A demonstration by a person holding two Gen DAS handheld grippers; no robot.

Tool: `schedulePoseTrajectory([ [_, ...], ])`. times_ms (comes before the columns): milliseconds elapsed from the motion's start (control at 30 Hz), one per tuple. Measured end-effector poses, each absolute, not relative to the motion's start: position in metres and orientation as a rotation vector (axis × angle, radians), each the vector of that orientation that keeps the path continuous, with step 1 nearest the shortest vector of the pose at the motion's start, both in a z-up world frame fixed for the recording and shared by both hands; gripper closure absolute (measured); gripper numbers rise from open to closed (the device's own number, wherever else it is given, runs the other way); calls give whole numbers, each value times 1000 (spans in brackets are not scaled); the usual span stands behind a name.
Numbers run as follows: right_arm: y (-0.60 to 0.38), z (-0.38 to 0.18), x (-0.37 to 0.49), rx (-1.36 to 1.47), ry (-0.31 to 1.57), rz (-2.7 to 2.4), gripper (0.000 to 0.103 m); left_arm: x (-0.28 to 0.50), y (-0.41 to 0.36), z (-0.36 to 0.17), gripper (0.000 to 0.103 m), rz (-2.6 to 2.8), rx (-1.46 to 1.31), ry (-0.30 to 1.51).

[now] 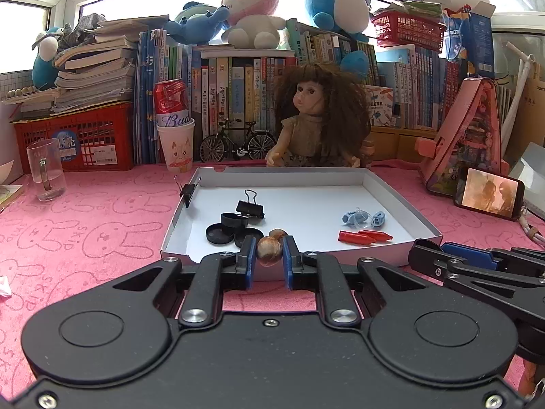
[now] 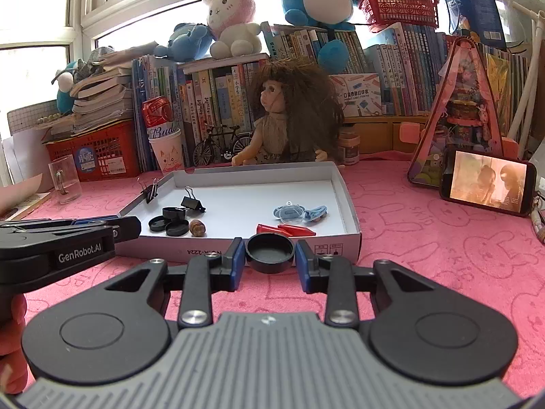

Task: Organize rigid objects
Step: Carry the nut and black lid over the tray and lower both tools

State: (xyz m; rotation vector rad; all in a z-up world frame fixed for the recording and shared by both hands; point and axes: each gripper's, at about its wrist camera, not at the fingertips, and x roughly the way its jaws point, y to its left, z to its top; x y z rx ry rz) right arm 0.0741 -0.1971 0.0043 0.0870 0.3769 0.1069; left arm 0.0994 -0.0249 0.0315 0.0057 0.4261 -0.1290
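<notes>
The left gripper point(image 1: 269, 255) clenches a brown nut point(image 1: 269, 255) and the right gripper point(image 2: 270, 255) a black cap point(image 2: 270, 251), both at the near edge of the white tray point(image 1: 402, 201), probably for joining similar items inside.

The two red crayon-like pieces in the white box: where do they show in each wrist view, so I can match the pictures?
Left wrist view: the red pieces lie right of centre, near the front wall of the white box, below the pale blue toys.
Right wrist view: the red pieces lie near the middle, just behind the front wall of the white box.
Shared landmark: the doll sitting behind the box.
</notes>
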Motion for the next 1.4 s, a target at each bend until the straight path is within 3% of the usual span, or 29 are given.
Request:
schedulePoseTrajectory([
  [1400, -211, 14, 156, 162, 441, 84, 66, 205, -18, 45, 87, -70, -15, 475],
])
